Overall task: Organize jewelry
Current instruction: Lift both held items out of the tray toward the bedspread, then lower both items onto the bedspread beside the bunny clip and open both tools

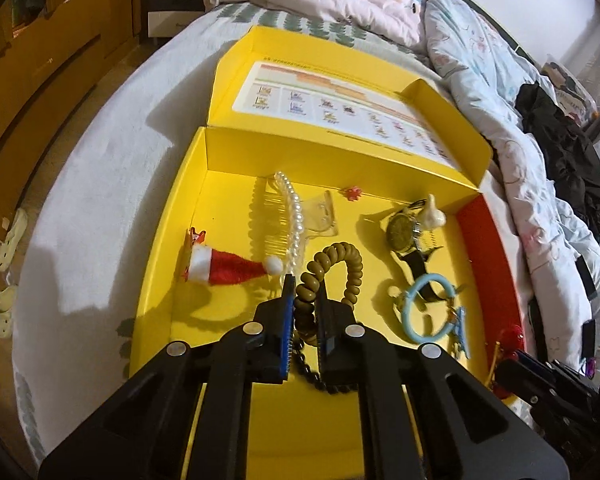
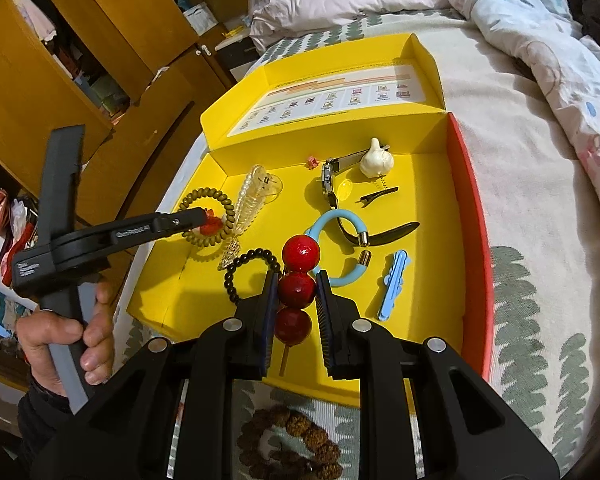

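An open yellow box [image 1: 188,208] lies on the bed with jewelry in it. My left gripper [image 1: 304,285] is shut on an olive spiral hair tie [image 1: 340,254], whose loop stands up above the box floor. In the right wrist view that left gripper [image 2: 198,213] holds the spiral hair tie [image 2: 204,194] at the box's left side. My right gripper [image 2: 298,280] is shut on a stick of three red balls [image 2: 301,254] over the box's near part. Below lie a black bead bracelet [image 2: 252,258], a blue ring [image 2: 340,216] and a watch [image 1: 402,232].
Also in the box are a pearl comb [image 1: 294,216], a Santa hat clip [image 1: 224,266], a garlic-shaped clip [image 2: 376,160] and a blue clip [image 2: 394,284]. A brown bead bracelet [image 2: 296,440] lies on the bedspread before the box. Quilts [image 1: 480,60] are heaped behind; a wardrobe [image 2: 28,80] stands left.
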Demonstrator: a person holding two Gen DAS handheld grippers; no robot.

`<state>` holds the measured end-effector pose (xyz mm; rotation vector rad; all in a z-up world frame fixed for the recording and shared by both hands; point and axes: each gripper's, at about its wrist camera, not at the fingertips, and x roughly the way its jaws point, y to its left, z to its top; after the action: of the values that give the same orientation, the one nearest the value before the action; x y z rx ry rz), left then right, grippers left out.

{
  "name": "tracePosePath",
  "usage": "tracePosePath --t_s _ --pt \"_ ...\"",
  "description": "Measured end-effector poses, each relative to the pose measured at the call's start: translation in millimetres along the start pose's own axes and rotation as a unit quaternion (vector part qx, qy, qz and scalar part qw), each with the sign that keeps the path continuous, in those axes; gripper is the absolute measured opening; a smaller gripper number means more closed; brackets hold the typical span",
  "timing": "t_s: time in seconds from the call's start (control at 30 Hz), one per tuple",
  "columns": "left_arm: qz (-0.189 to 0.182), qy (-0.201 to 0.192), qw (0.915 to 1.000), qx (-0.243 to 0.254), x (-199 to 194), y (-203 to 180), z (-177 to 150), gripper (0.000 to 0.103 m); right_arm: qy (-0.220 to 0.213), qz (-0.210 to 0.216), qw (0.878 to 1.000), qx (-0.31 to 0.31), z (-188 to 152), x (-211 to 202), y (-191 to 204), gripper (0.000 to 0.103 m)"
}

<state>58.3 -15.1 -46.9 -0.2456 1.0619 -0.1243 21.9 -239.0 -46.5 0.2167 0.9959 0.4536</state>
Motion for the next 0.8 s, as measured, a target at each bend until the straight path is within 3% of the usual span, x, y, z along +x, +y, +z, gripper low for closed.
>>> tracePosePath --t_s 0.27,0.63,0.8 --pt "-0.012 -0.027 0.9992 0.026 -55.6 -17.7 -22.8 0.009 -0.009 0.001 1.0 -0.003 -20.3 -39.3 0.2 0.02" --pt "0.001 0.002 0.9997 0.024 -81.1 -0.7 -85.6 0.009 0.031 -0.031 0.999 -0.01 -87.3 -54.2 -6.3 0.02" --pt "0.012 0.025 0.9993 0.024 -81.9 6.3 -111.6 0.009 0.052 -0.046 0.998 -0.003 -100.8 -49.1 -16.4 0.02"
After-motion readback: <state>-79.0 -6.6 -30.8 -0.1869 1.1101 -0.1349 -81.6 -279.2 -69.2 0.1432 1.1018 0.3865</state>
